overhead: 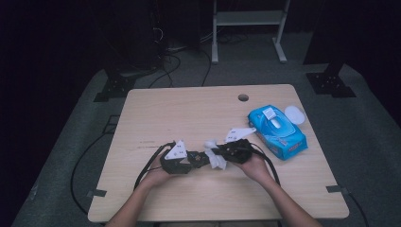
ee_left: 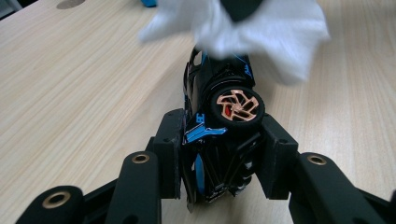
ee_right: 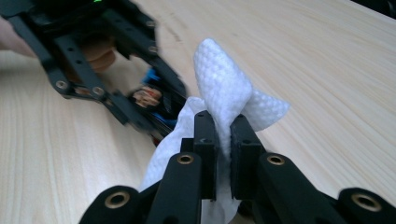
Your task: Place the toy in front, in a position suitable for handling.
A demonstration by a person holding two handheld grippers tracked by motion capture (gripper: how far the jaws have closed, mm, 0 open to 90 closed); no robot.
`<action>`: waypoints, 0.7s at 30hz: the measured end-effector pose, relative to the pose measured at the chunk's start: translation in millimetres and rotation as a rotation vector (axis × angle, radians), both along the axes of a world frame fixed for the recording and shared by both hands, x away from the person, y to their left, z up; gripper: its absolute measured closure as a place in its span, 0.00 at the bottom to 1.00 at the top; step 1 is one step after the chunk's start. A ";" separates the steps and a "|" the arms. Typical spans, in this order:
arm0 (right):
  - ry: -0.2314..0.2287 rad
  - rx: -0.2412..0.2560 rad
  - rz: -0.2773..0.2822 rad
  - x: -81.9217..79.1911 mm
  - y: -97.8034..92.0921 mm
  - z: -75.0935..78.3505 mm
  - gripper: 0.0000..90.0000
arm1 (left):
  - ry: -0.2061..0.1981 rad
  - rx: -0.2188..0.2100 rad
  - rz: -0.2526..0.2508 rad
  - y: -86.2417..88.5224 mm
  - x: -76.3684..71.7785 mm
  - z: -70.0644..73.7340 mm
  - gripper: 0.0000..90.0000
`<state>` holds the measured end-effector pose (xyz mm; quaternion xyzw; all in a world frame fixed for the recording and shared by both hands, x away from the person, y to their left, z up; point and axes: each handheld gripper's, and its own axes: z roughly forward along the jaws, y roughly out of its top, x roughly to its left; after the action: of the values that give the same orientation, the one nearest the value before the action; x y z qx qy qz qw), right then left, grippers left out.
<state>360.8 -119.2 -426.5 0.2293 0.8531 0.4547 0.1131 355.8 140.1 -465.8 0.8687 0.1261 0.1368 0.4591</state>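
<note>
We see the left hand-held gripper [ee_left: 219, 154] clamped on a toy car [ee_left: 219, 107] low over the counter [ee_left: 70, 93]. The right hand-held gripper [ee_right: 223, 140] pinches a white wipe [ee_right: 224, 88] against the car, whose front the wipe hides; in the high view its details blur.

Table: pale wood-grain tabletop [overhead: 189, 113], smooth, matt.
Wipe: white dimpled cloth wipe [ee_right: 224, 88], soft.
Car: black-and-blue glossy toy car [ee_left: 219, 140], copper-coloured wheel.
</note>
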 end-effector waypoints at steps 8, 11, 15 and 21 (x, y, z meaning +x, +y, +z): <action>0.008 0.025 -0.074 2.7 -32.3 -1.2 0.92 | 0.005 0.000 0.000 0.6 0.7 0.0 0.64; 0.011 0.031 -0.059 1.6 -23.6 -2.5 0.92 | 0.003 0.000 0.002 -0.1 0.3 0.2 0.64; -0.006 0.024 -0.041 1.7 -8.9 -1.9 0.92 | 0.002 0.007 0.007 4.1 1.6 0.8 0.64; -0.005 0.024 -0.065 6.2 -19.7 -1.7 0.92 | 0.002 0.006 0.007 9.1 1.8 0.9 0.64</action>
<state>367.0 -138.9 -428.2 0.2571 0.8395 0.4616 0.1270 357.6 149.3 -464.9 0.8698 0.1291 0.1378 0.4559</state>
